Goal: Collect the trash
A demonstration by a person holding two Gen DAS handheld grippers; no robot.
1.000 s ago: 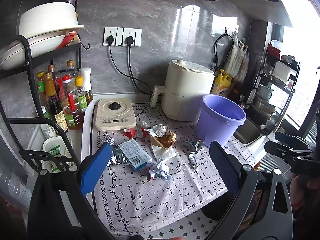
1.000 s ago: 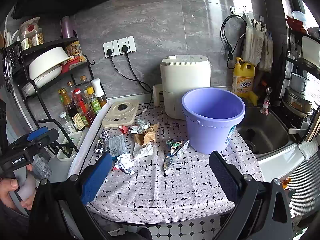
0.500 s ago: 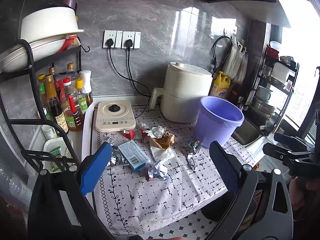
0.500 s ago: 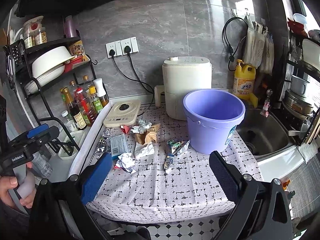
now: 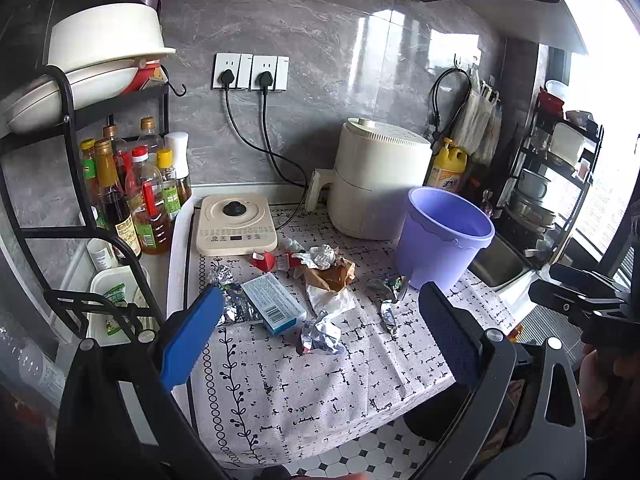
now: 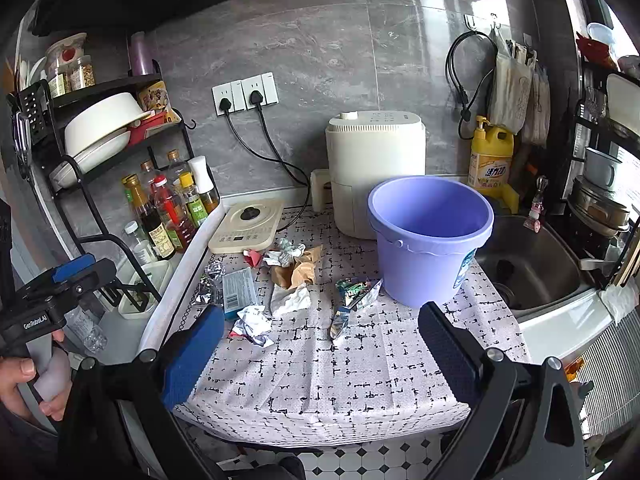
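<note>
Both views have pulled back and risen slightly over the last second; trash on the table point(image 6: 344, 376) hasn't shifted. No contact yet.

Left claw point(image 5: 320, 332): wide, empty, hanging off the near edge of the table. Right claw point(image 6: 320, 344): same, wide and empty, also short of the near edge.

Trash sits in a loose band mid-table, all left of the purple bucket point(image 6: 430, 240), which stands upright at the far right by the sink point(image 6: 532, 268):
- crumpled foil wrapper point(image 5: 320, 336), nearest piece, dead ahead of the left claw between its pads
- blue box point(image 5: 272, 308), just far-left of that, long axis running near-right to far-left, touching the foil scraps point(image 5: 232, 304) behind the left pad
- white paper point(image 5: 332, 302) and brown paper wad point(image 5: 330, 274), stacked toward the far side
- red scrap point(image 5: 262, 260), close to the induction cooker point(image 5: 236, 230)
- silver/green snack wrappers point(image 6: 354, 300), just left of the bucket base, long axis near-to-far

Key relation: from the right wrist view the snack wrappers lie straight ahead and closest to the bucket, so the right claw is the nearer one for those; the left cluster belongs to the left claw. Whether the crumpled wrapper touches the blue box, probably not, but fisheye makes it hard to call.

Next move, my read: left claw forward and down onto the crumpled wrapper, then carry right to the bucket. Nothing visible inside the bucket so far.
</note>
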